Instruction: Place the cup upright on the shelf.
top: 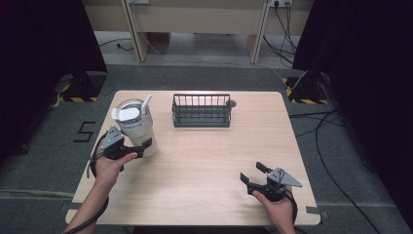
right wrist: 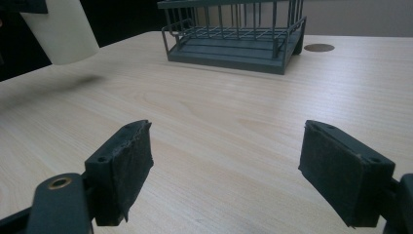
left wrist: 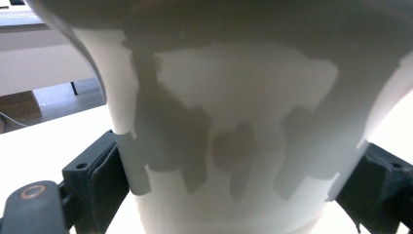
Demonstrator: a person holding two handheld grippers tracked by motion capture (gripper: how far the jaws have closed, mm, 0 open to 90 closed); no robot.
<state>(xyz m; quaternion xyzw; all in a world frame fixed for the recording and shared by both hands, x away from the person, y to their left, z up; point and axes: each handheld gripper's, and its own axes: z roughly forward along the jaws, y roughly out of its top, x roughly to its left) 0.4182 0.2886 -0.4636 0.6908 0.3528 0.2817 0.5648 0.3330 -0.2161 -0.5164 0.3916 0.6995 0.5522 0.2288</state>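
Observation:
A white tumbler (top: 138, 126) with a clear lid and a white straw (top: 146, 103) is at the table's left side. My left gripper (top: 146, 145) is shut on its lower body, and in the left gripper view the tumbler's white wall (left wrist: 234, 122) sits between both pads (left wrist: 104, 175). In the right gripper view the tumbler (right wrist: 63, 34) hangs a little above the wood, with its shadow under it. My right gripper (top: 252, 173) rests open near the front right of the table, nothing between its jaws (right wrist: 224, 165).
A dark wire basket (top: 201, 111) stands empty at the back middle of the wooden table (top: 204, 165), also seen ahead in the right gripper view (right wrist: 234, 39). A small round grommet (top: 232, 103) lies beside its right end. Cables trail on the floor at the right.

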